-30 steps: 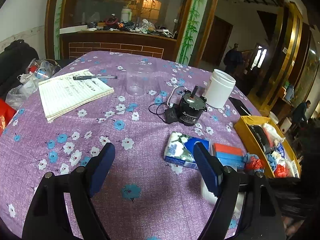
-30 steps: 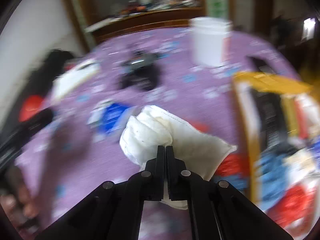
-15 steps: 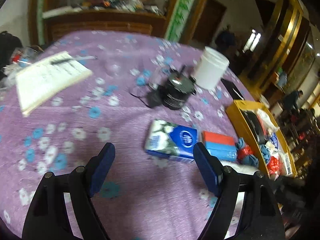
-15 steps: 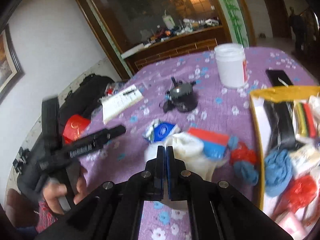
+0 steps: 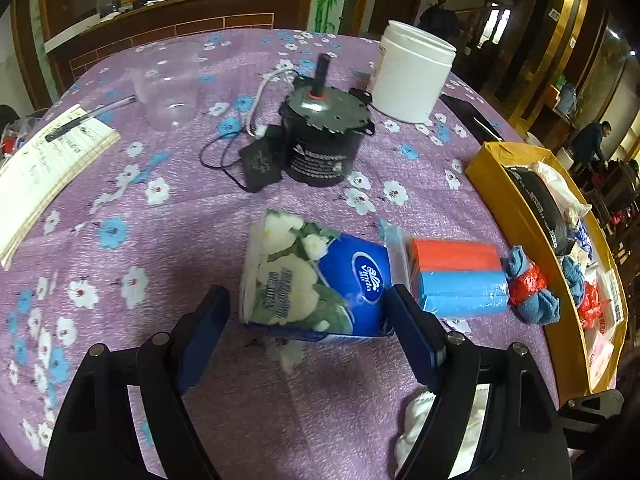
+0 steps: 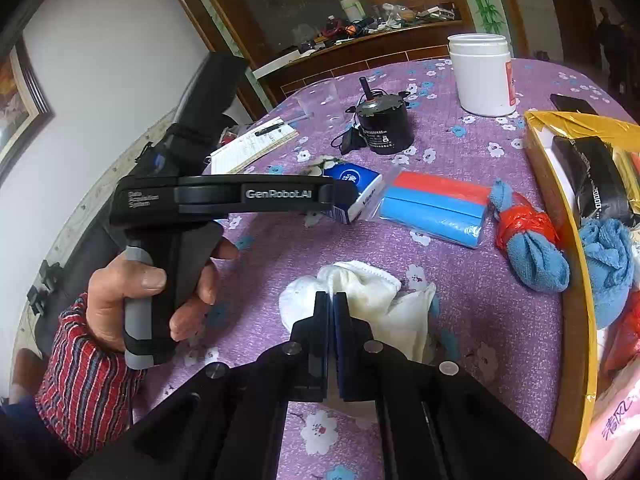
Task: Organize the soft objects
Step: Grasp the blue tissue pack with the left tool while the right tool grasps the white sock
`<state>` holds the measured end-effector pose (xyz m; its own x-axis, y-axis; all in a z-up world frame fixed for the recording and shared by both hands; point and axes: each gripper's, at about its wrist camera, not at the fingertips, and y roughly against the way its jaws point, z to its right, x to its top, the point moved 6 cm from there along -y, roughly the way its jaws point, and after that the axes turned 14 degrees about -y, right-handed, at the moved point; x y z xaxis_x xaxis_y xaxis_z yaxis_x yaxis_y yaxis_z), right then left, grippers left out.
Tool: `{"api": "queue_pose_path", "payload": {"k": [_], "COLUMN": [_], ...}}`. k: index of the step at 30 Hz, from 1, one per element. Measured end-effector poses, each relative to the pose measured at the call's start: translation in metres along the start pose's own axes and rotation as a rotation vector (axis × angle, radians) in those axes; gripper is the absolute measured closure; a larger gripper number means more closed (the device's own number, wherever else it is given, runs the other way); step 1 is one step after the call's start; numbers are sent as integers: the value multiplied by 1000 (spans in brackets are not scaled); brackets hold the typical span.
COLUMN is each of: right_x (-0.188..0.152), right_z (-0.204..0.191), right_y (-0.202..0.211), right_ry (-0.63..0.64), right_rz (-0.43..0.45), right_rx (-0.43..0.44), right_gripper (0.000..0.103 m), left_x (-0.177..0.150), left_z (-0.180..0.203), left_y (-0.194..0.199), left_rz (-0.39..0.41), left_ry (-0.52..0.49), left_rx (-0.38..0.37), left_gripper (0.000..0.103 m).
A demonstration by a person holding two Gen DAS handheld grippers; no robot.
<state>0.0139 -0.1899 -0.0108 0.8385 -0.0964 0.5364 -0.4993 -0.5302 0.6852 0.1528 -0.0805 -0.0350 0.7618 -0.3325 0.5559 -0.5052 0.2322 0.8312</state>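
The left hand-held gripper [image 5: 306,316] has its jaws spread wide on either side of the tissue pack [image 5: 316,280], which lies on the tabletop [image 5: 192,208] directly ahead. The pack's long axis runs roughly crosswise between the fingers, blue end toward the right finger; contact cannot be confirmed. The right hand-held gripper [image 6: 331,304] is clamped on the white cloth [image 6: 360,300], which rests crumpled on the tabletop. Ahead and right of it lie the red-and-blue sponge pack [image 6: 434,206], long axis crosswise, and the blue towel bundle [image 6: 528,240].
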Motion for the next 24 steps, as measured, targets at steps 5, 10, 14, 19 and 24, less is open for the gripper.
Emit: {"api": "queue_pose_path", "payload": {"k": [5, 10, 14, 19, 24], "right_x": [-4, -8, -9, -5, 1], "right_z": [-3, -8, -8, -13, -17], "right_y": [-7, -9, -8, 4, 15], "right_ry": [35, 76, 76, 100, 152], "right_rz": [-21, -26, -31, 7, 54], "right_rx": [-40, -69, -68, -77, -120], "right_gripper": [96, 95, 85, 61, 38], "left_x": [-3, -2, 0, 1, 7], "left_z": [10, 5, 10, 4, -5], "left_y": [0, 5, 13, 29, 48], "left_rz": [13, 75, 108, 158, 235], "left_ry": [-51, -7, -18, 6, 27], "left_rx": [32, -15, -26, -33, -25], "left_gripper": [23, 62, 80, 87, 87]}}
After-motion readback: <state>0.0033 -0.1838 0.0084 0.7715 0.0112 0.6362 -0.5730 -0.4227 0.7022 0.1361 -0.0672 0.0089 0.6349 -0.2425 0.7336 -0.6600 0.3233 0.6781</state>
